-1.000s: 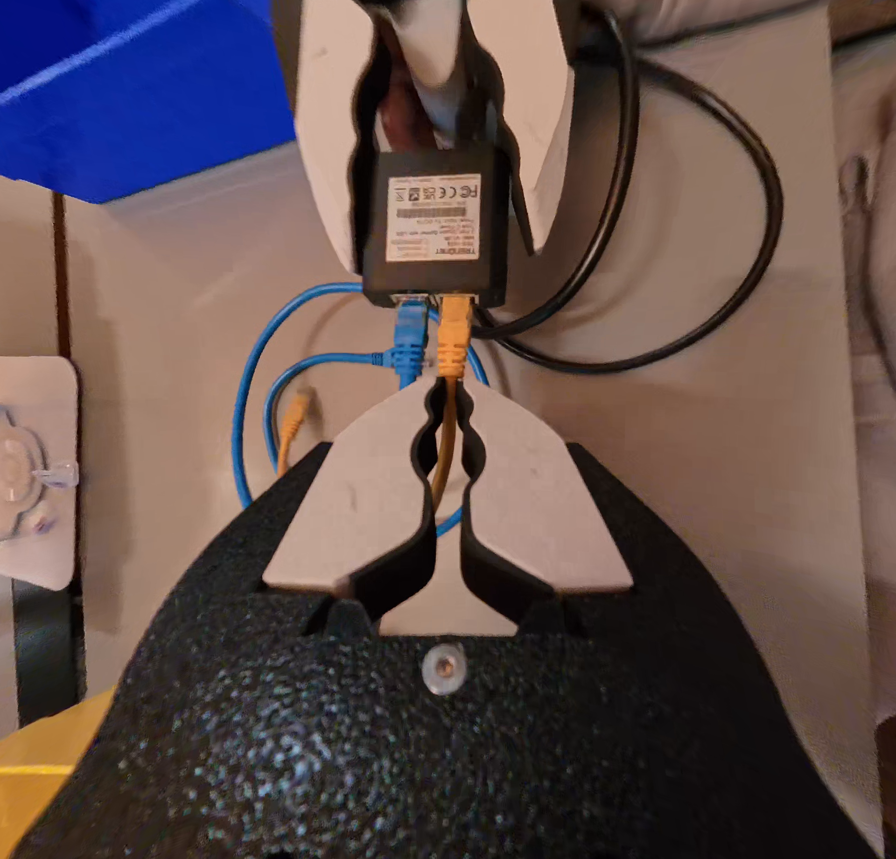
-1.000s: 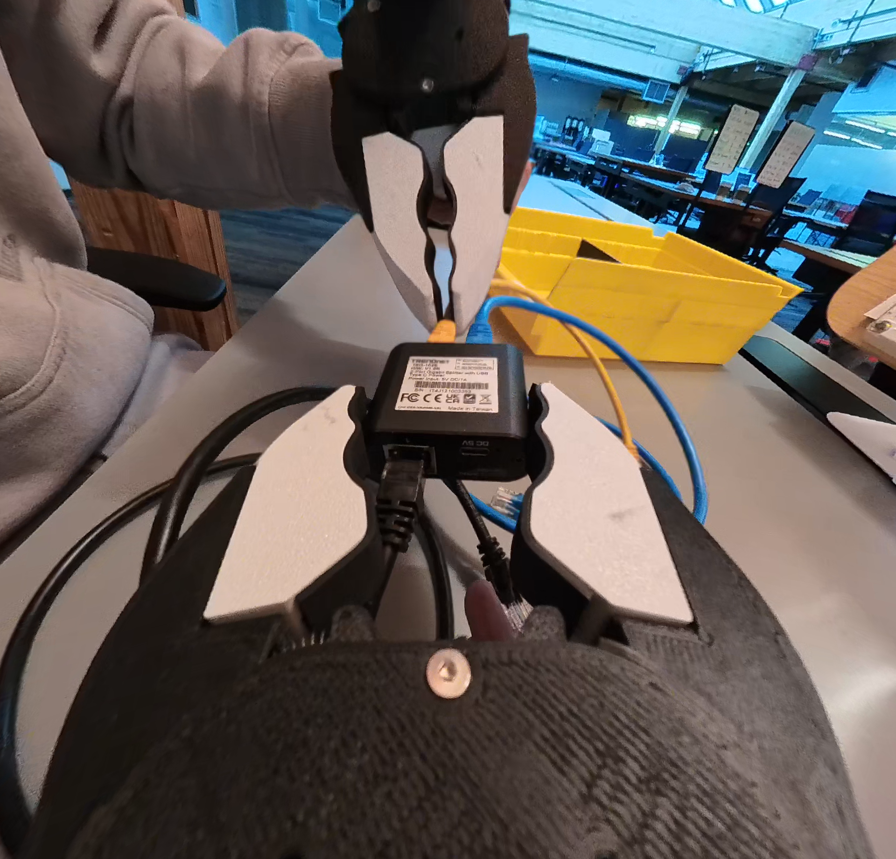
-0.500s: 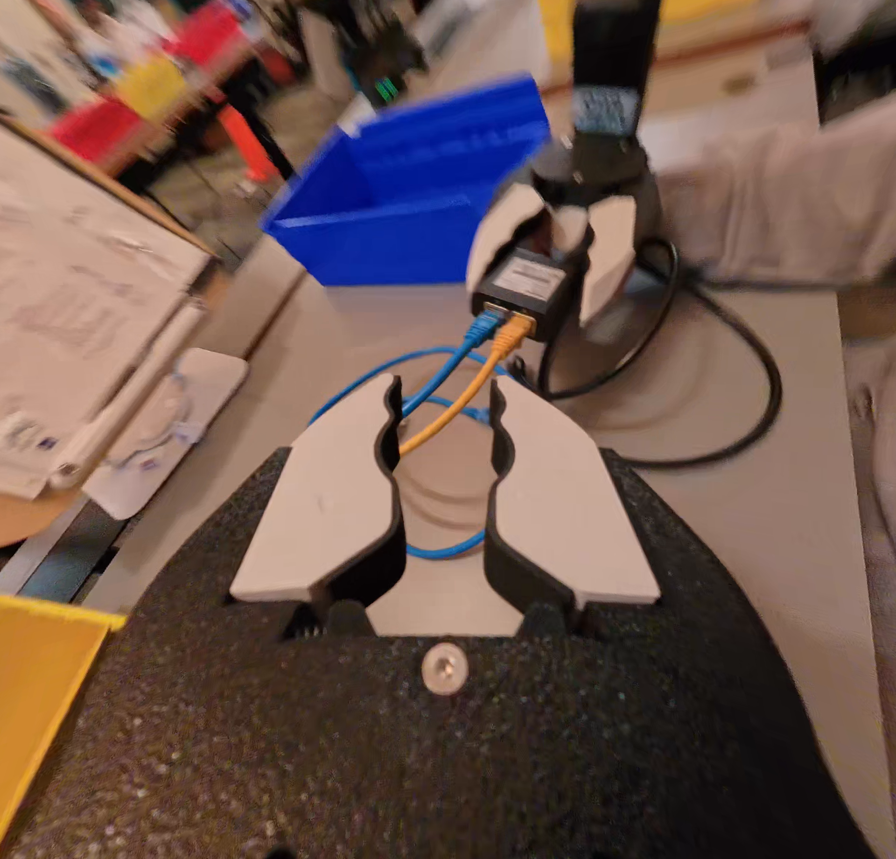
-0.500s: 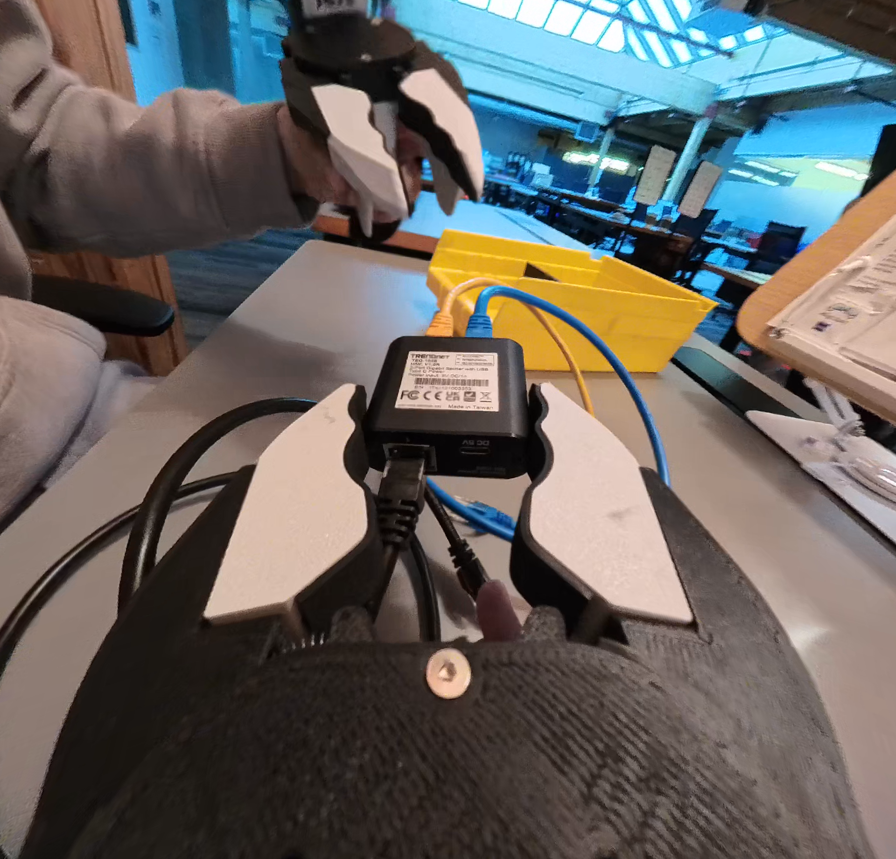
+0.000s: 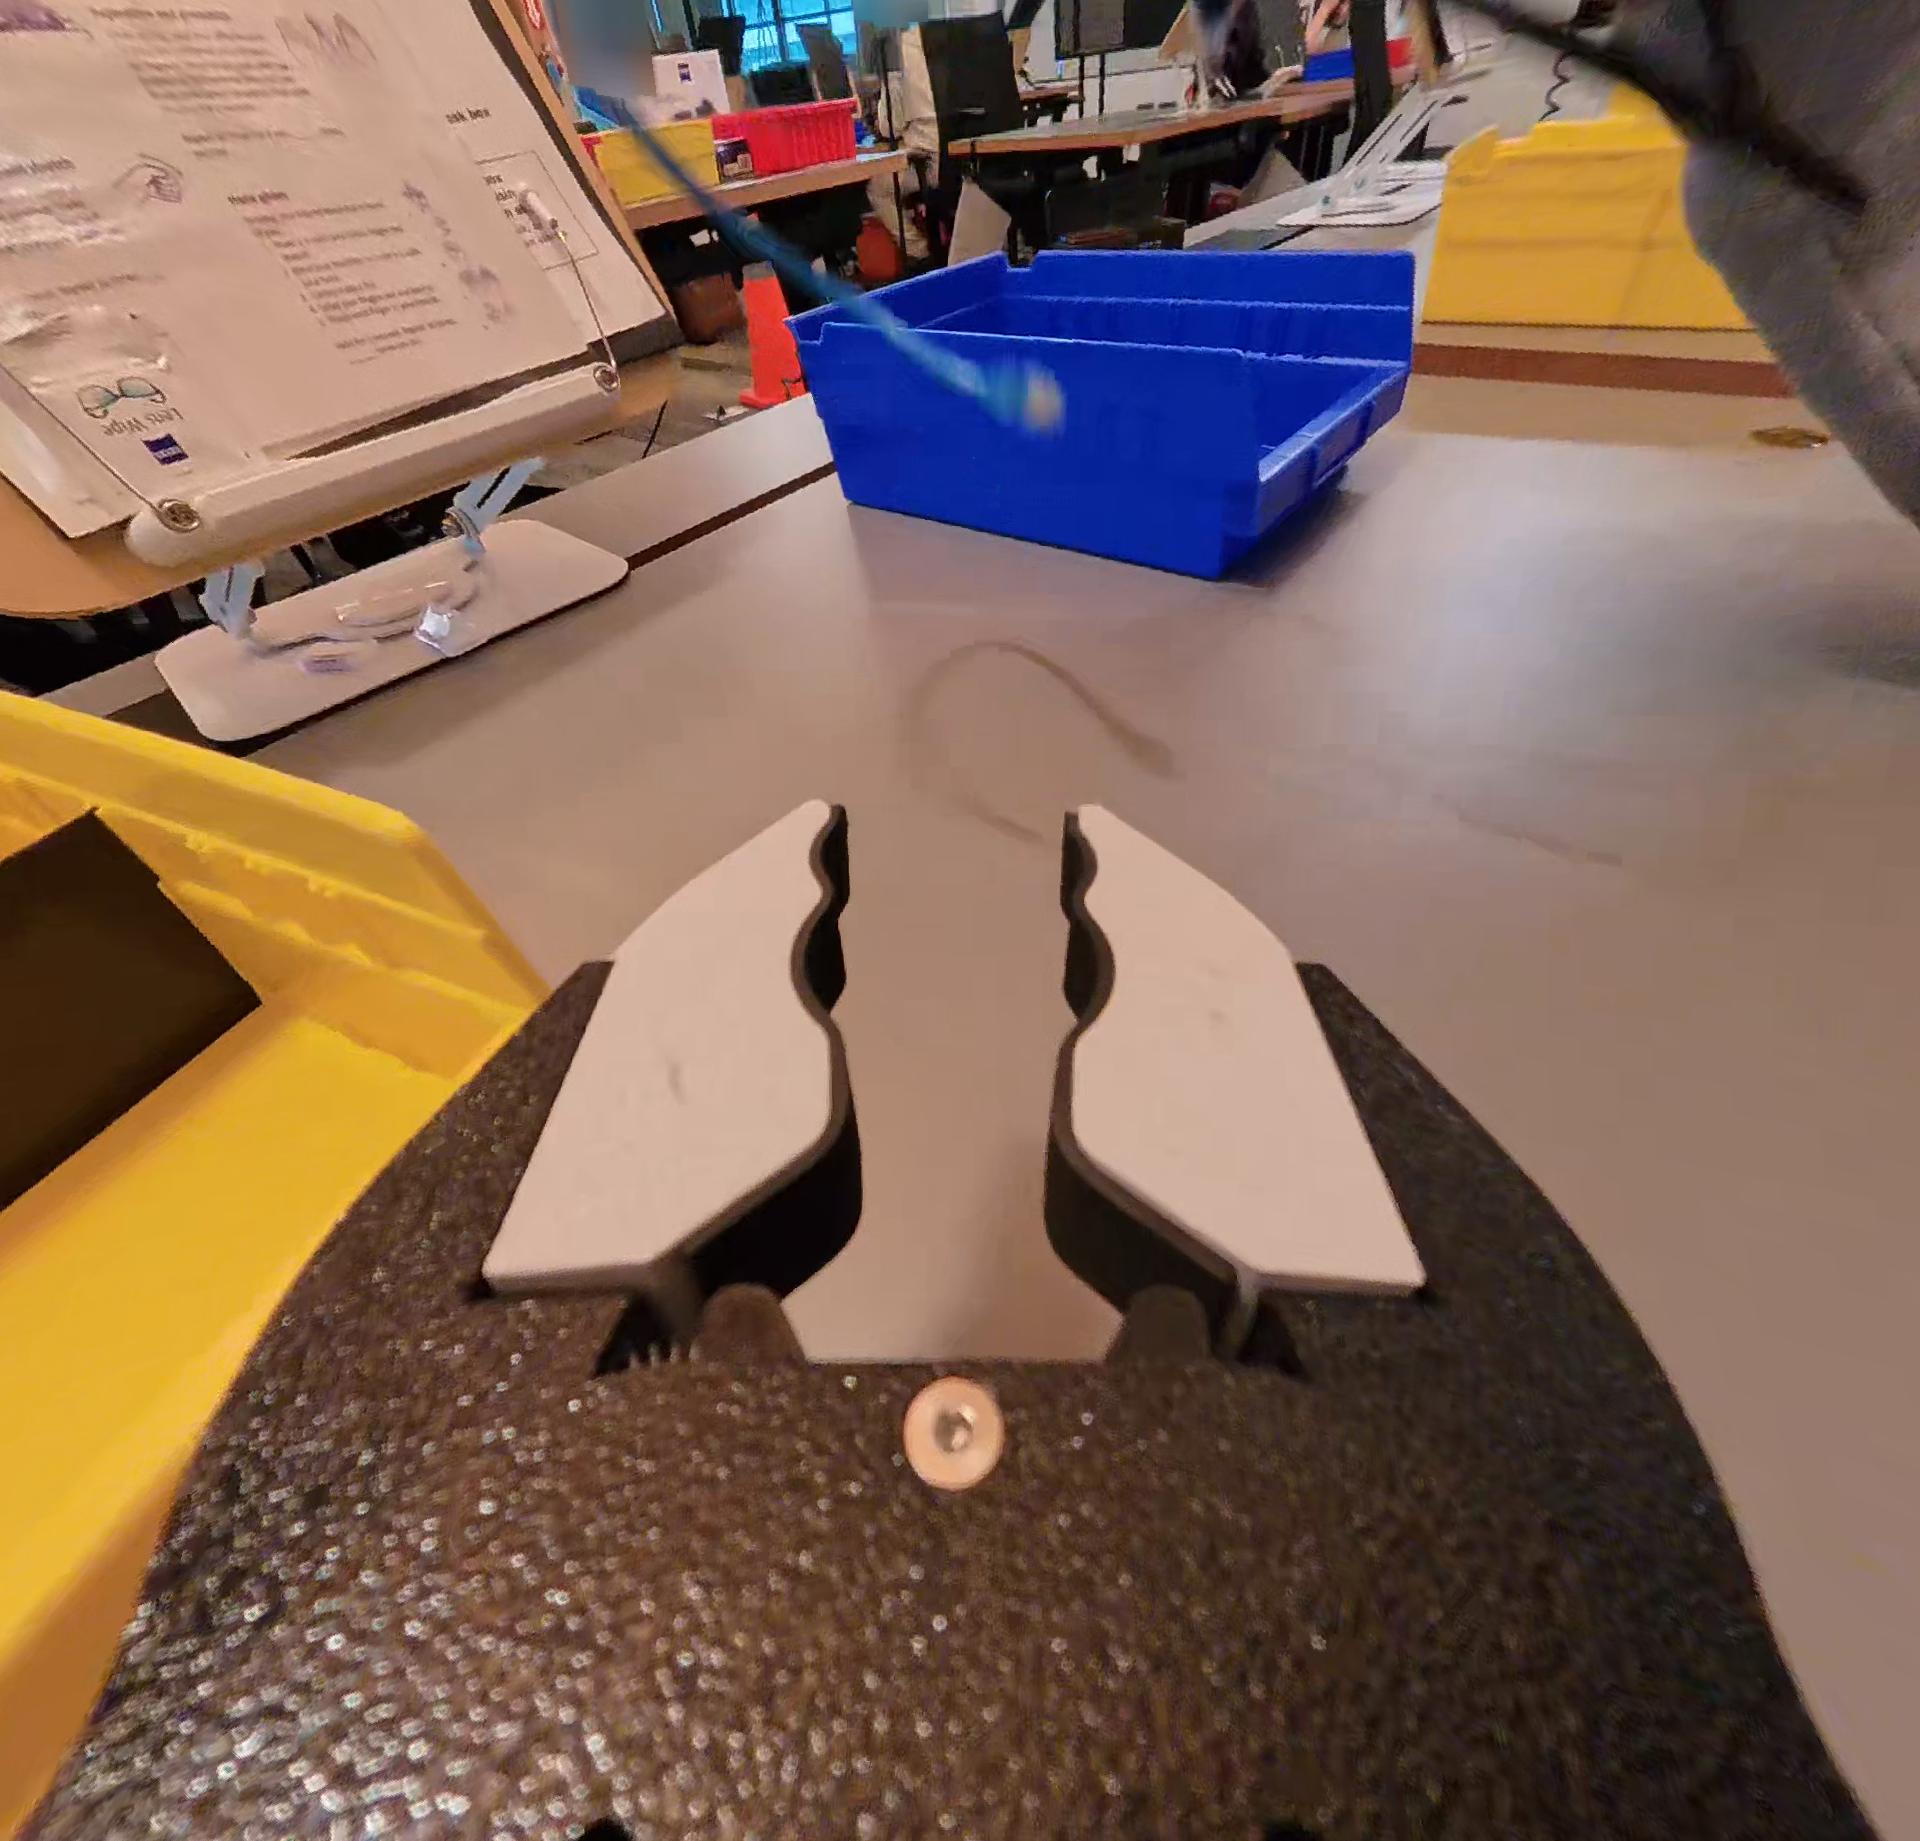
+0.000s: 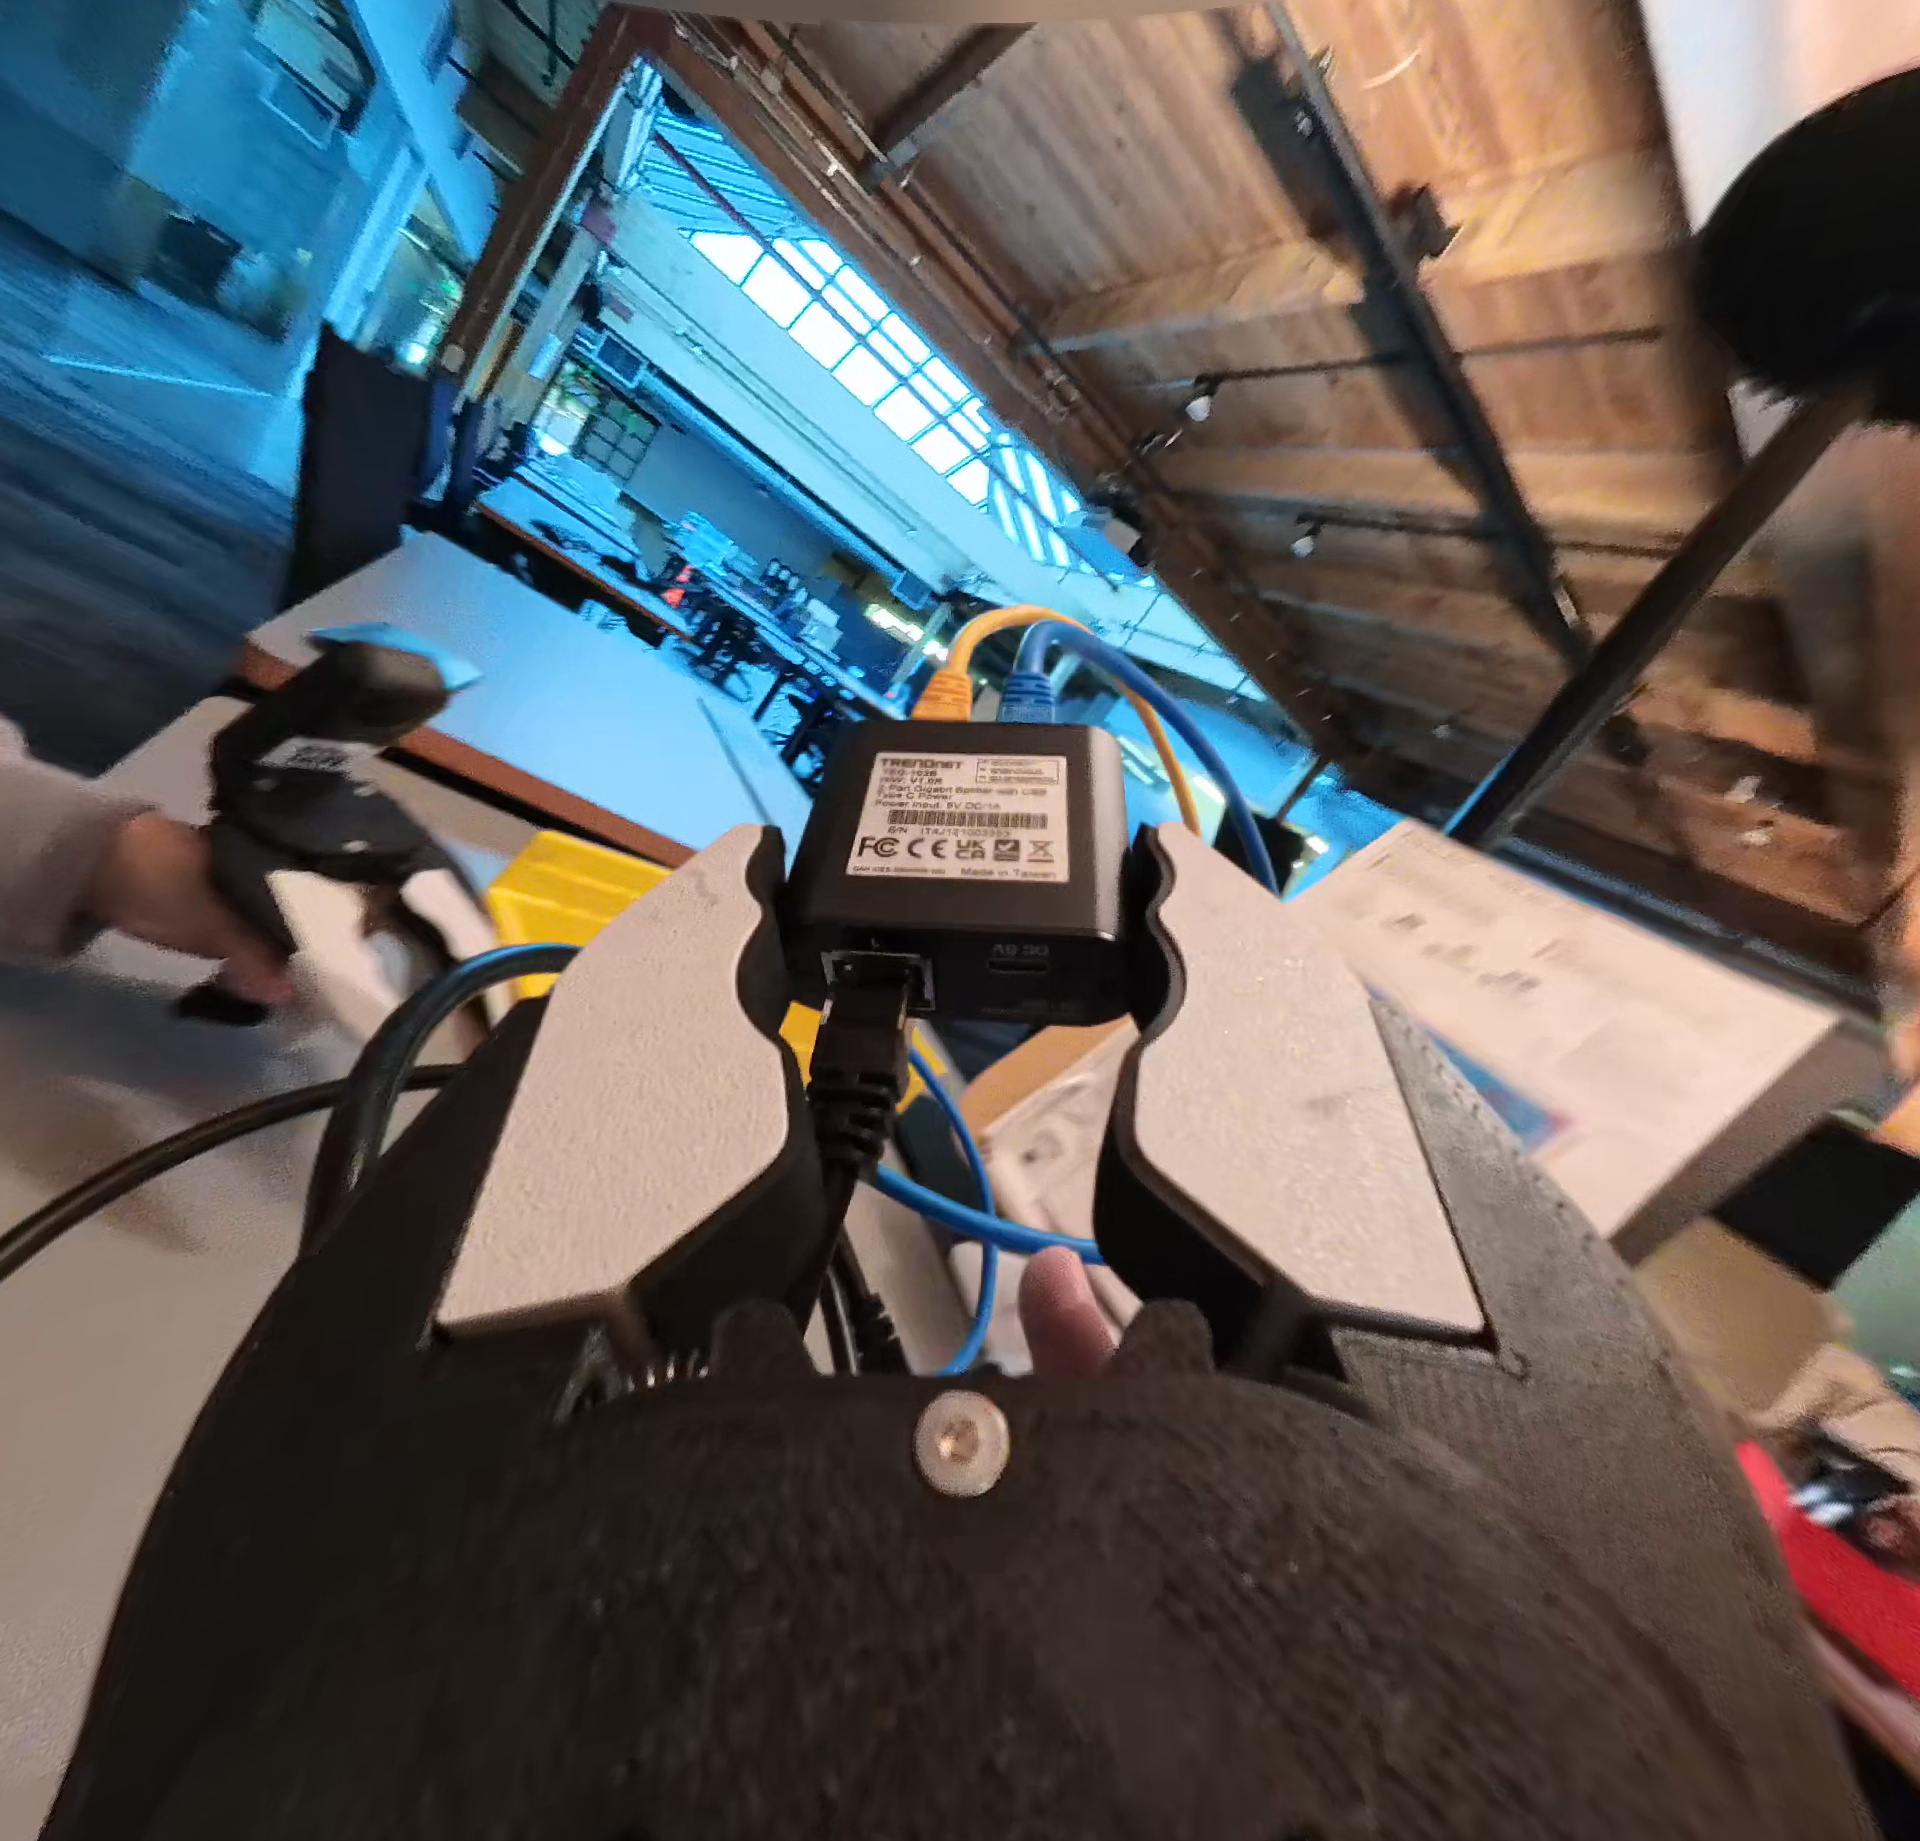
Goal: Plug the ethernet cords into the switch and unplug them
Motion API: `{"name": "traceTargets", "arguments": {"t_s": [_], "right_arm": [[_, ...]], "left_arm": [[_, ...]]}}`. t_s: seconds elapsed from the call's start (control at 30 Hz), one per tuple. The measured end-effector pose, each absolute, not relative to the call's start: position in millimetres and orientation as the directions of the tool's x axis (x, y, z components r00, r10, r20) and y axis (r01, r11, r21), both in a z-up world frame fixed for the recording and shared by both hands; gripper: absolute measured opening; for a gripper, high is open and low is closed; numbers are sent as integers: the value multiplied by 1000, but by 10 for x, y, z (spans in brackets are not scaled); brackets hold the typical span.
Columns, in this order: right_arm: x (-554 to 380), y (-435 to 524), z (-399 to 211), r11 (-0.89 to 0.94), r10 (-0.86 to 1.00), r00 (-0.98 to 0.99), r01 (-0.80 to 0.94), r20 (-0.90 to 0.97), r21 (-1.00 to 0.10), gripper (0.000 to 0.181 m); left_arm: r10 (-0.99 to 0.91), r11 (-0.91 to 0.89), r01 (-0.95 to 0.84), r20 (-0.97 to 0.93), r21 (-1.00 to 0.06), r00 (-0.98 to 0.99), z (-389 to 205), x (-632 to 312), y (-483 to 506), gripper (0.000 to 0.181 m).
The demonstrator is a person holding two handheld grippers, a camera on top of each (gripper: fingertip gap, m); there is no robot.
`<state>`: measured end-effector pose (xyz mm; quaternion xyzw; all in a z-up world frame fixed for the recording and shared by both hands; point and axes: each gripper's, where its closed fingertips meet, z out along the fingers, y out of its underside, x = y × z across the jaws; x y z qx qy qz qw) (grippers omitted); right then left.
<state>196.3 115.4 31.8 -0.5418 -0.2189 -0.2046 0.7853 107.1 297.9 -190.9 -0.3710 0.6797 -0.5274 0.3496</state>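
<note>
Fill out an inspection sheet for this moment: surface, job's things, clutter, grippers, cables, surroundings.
Surface: grey table, bare ahead of the left gripper.
Job's things: black switch lifted, orange plug and blue plug seated in its far side.
Clutter: blue bin, yellow bin, tilted document stand.
Grippers: left gripper open, holding nothing; right gripper clamping the switch.
Cables: black cord plugged into the near side; a blurred blue cord end dangling.
Surroundings: open workshop with desks, wooden ceiling, skylights.
</note>
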Motion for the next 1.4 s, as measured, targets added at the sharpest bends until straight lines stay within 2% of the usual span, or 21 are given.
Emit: {"name": "traceTargets", "arguments": {"t_s": [0.17,0.3,0.4,0.47,0.57,0.7,0.83,0.97,1.1,1.17,1.27,1.33,1.4], "right_arm": [[2548,819,912,195,-291,690,721,663,-665,64],[3143,624,813,2,-412,587,765,696,-644,64],[3627,483,489,-110,-542,473,779,695,-617,64],[4013,420,90,-302,-570,351,751,743,-587,64],[4428,421,-595,-563,-461,243,663,853,-493,65],[4505,506,-1149,-656,-357,280,604,891,-452,65],[4370,574,-1521,-650,-321,436,544,840,-531,65],[4408,385,-2154,-814,-232,576,327,784,-481,65],[4378,318,-2400,-836,-224,714,208,663,-507,64],[4362,309,-2315,-817,-251,738,186,626,-546,67],[4348,281,-1832,-696,-392,691,210,608,-687,83],[4288,168,-1558,-609,-520,672,142,527,-780,93],[4168,23,-1408,-544,-619,641,66,454,-836,93]], "left_arm": [[-875,151,-152,-60,-977,-480,-2009,1068,2999,37],[-870,133,-155,-41,-979,-491,-2051,1062,2959,35],[-864,136,-157,-40,-978,-503,-2058,1088,2930,35],[-856,141,-157,-40,-978,-515,-2062,1096,2899,34],[-847,164,-169,-51,-972,-529,-2094,1099,2861,34],[-848,176,-172,-60,-969,-527,-2107,1101,2854,34],[-854,156,-183,-39,-971,-519,-2106,1115,2880,34],[-847,155,-201,-25,-967,-531,-2129,1131,2869,34],[-835,177,-229,-23,-957,-550,-2182,1152,2837,34],[-833,193,-250,-24,-949,-553,-2221,1166,2825,36],[-834,220,-266,-40,-939,-550,-2263,1189,2804,39],[-841,209,-263,-36,-942,-540,-2242,1235,2763,44],[-852,170,-263,-7,-950,-524,-2169,1331,2671,50]]}}
